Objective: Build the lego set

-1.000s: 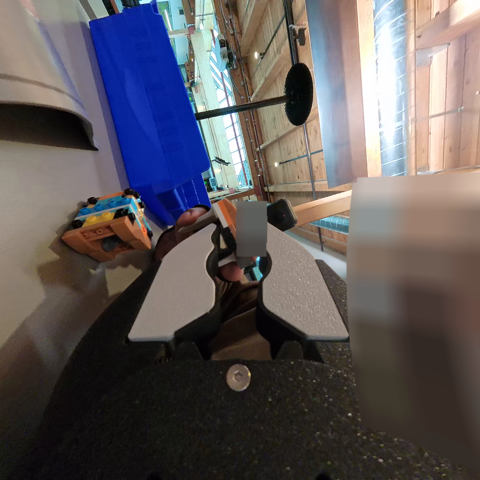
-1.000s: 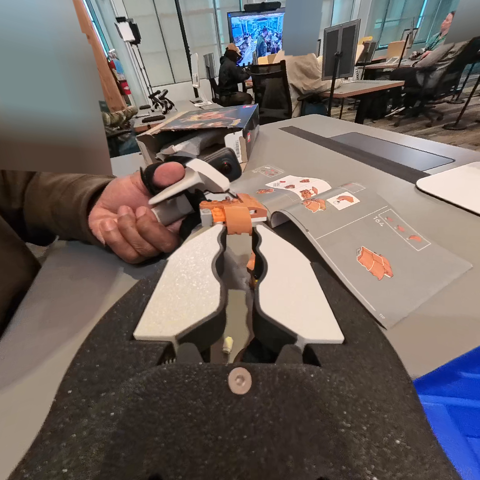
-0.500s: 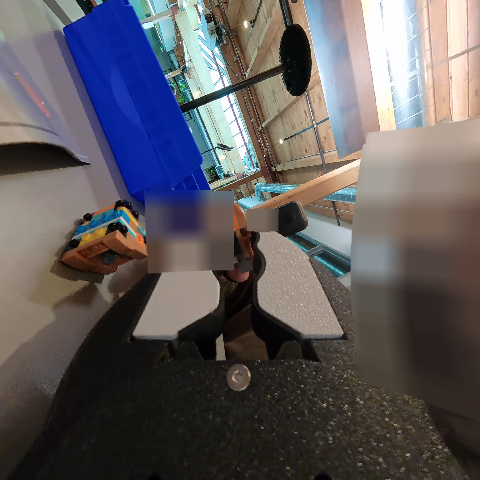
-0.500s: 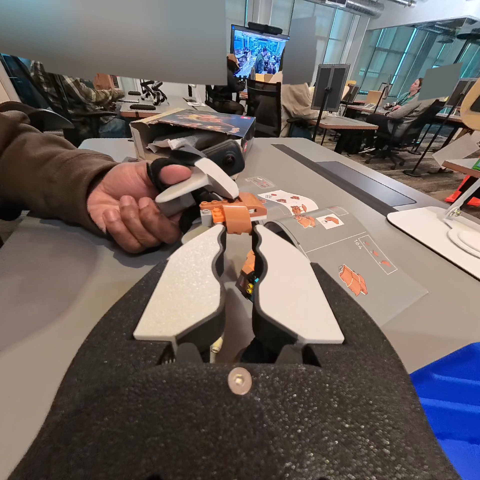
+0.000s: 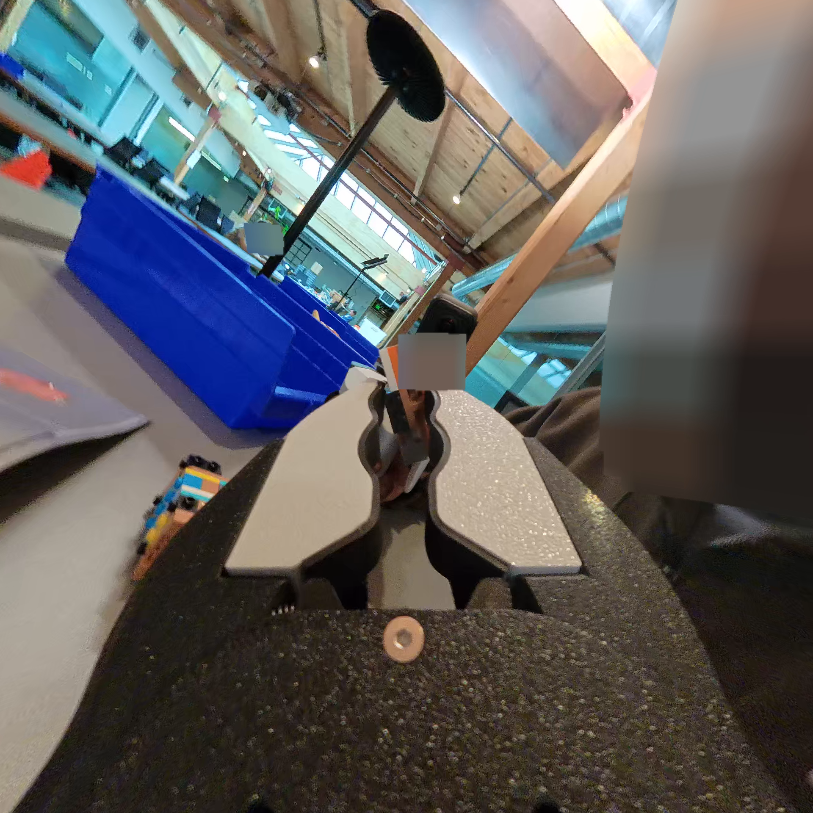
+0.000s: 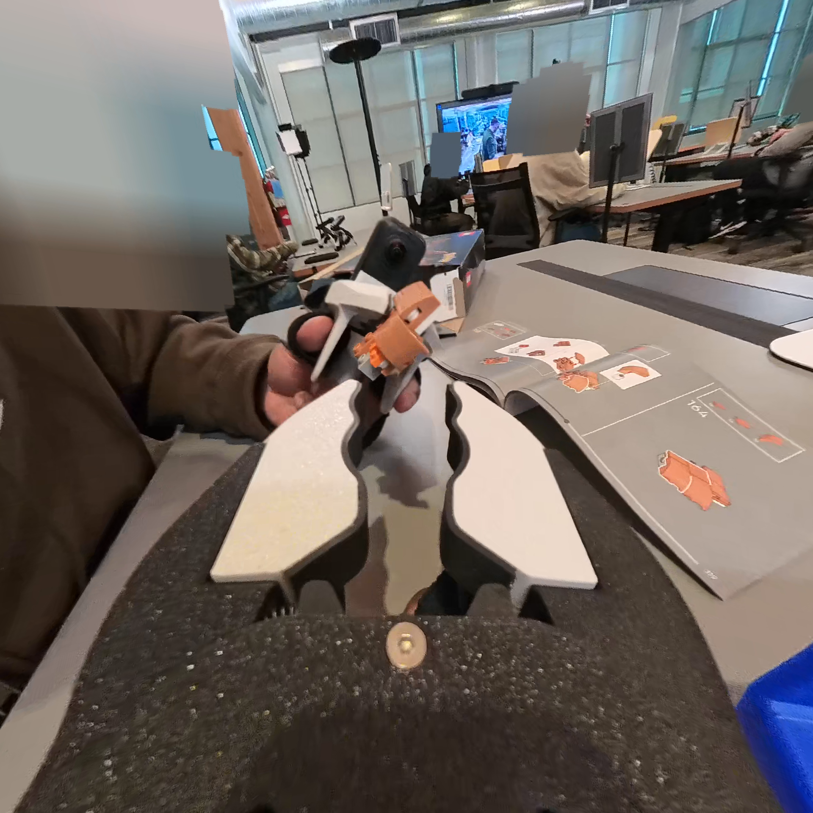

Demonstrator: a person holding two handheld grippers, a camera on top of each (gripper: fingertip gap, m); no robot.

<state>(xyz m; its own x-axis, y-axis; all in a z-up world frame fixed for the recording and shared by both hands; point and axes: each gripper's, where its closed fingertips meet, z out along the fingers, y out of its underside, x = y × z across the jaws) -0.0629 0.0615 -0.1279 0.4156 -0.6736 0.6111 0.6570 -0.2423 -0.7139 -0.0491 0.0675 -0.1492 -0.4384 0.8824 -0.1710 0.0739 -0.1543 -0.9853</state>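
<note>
My left gripper (image 5: 407,393) is shut on a small orange lego assembly (image 6: 398,336) and holds it tilted above the grey table (image 6: 572,281). In the left wrist view only an orange sliver (image 5: 390,363) of it shows beside a blurred patch. My right gripper (image 6: 402,391) is open and empty, just below and in front of the assembly, not touching it. A partly built model (image 5: 184,497) of blue, yellow, orange and black bricks lies on the table, left of my left gripper.
An open instruction booklet (image 6: 638,418) lies to the right of the grippers. The set's box (image 6: 457,257) stands behind it. A blue bin (image 5: 176,299) sits on the table; its corner (image 6: 778,726) shows at lower right. A person's sleeve (image 6: 88,396) fills the left. Both grippers' tips are close together, under 4 cm apart.
My right gripper has opened and let go of the orange assembly. My left gripper now holds it alone and has lifted and tilted it.
</note>
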